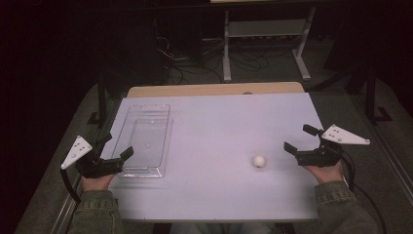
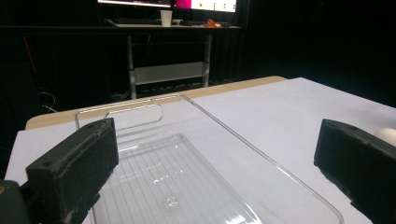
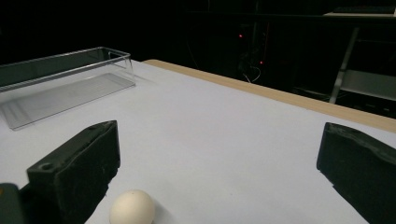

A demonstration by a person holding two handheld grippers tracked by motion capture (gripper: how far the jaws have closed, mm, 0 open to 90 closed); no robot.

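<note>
A small white ball (image 1: 259, 161) rests on the white tabletop (image 1: 219, 126), right of centre. My right gripper (image 1: 301, 140) stands open just to the ball's right, nothing between its jaws; in the right gripper view the ball (image 3: 132, 208) lies low beside the left jaw. A clear plastic tray (image 1: 144, 141) lies empty at the table's left. My left gripper (image 1: 117, 145) is open at the tray's near left corner. The left gripper view looks along the tray (image 2: 187, 154), with the ball (image 2: 386, 135) peeking behind the right jaw.
A strip of wooden table edge (image 1: 214, 89) runs along the far side. Beyond it stands a white shelf frame (image 1: 265, 34) with cables on the floor. The surroundings are dark.
</note>
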